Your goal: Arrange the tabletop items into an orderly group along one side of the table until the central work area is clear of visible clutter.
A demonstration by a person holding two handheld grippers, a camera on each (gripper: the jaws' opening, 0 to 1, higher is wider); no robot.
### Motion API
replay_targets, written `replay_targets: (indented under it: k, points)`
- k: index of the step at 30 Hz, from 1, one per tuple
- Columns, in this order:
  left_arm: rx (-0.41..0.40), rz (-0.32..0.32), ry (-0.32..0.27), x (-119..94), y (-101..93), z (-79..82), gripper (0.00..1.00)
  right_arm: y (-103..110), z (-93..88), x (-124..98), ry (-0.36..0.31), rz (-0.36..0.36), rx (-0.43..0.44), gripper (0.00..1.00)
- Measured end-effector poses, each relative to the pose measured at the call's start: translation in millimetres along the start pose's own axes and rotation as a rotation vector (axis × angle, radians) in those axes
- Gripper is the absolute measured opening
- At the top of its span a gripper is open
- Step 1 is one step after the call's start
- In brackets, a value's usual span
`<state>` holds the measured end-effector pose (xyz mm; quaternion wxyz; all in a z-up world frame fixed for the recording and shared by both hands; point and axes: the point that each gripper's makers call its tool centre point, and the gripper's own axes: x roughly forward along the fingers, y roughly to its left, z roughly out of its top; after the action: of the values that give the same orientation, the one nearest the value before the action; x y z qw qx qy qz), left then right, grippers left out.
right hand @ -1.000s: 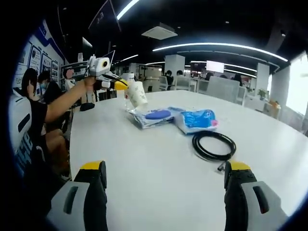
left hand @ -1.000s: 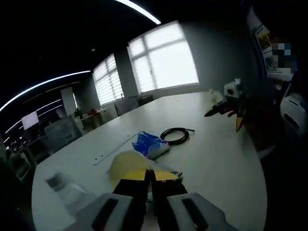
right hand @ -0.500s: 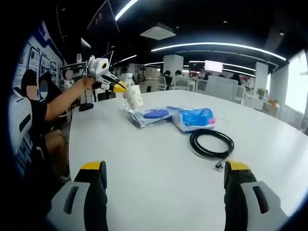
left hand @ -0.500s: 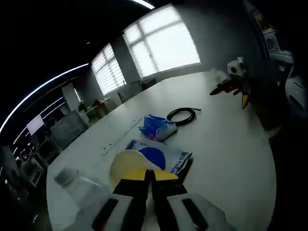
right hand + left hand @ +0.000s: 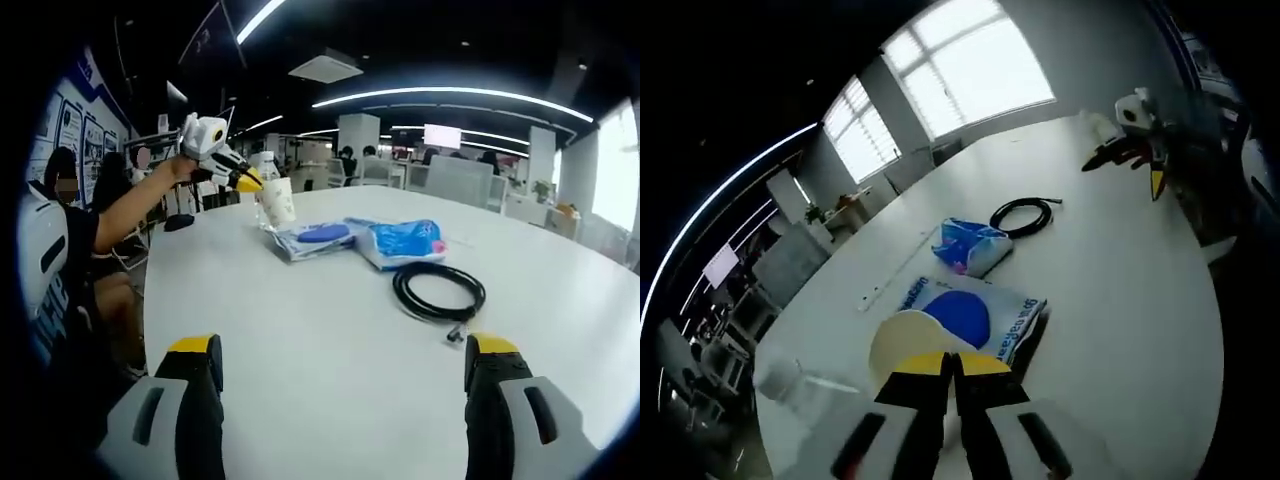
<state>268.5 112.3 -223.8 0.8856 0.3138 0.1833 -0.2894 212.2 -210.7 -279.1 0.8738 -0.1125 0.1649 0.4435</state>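
My left gripper (image 5: 948, 362) is shut on the rim of a cream paper cup (image 5: 902, 342). In the right gripper view that cup (image 5: 277, 201) hangs from the left gripper (image 5: 247, 180) by a clear bottle (image 5: 265, 160) at the far end of the white table (image 5: 300, 330). A wipes pack with a blue oval (image 5: 975, 315) (image 5: 315, 237) lies just beyond the cup. Past it are a blue bag (image 5: 970, 246) (image 5: 405, 241) and a coiled black cable (image 5: 1025, 215) (image 5: 438, 291). My right gripper (image 5: 342, 352) is open above bare tabletop and holds nothing; it also shows across the table (image 5: 1132, 152).
The clear bottle (image 5: 790, 375) stands left of the cup. A person's arm (image 5: 130, 215) reaches in from the left edge, with the body close to the table's rim. Chairs, desks and screens stand beyond the table (image 5: 1120, 300).
The left gripper view has risen and tilted, so more of the wipes pack shows beyond the cup. The cup stays gripped, now more upright. The right gripper has hardly moved.
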Motion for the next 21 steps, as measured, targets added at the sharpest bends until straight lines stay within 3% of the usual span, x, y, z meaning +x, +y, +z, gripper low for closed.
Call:
replay_targets:
  k: [6, 21]
  points:
    - [0.026, -0.005, 0.020, -6.4, -4.5, 1.9, 0.00, -2.5, 1.0, -0.8, -0.009, -0.001, 0.005, 0.98]
    - [0.060, -0.112, 0.028, -28.6, -35.5, 2.1, 0.00, -0.3, 2.5, 1.2, -0.007, 0.004, -0.001, 0.98]
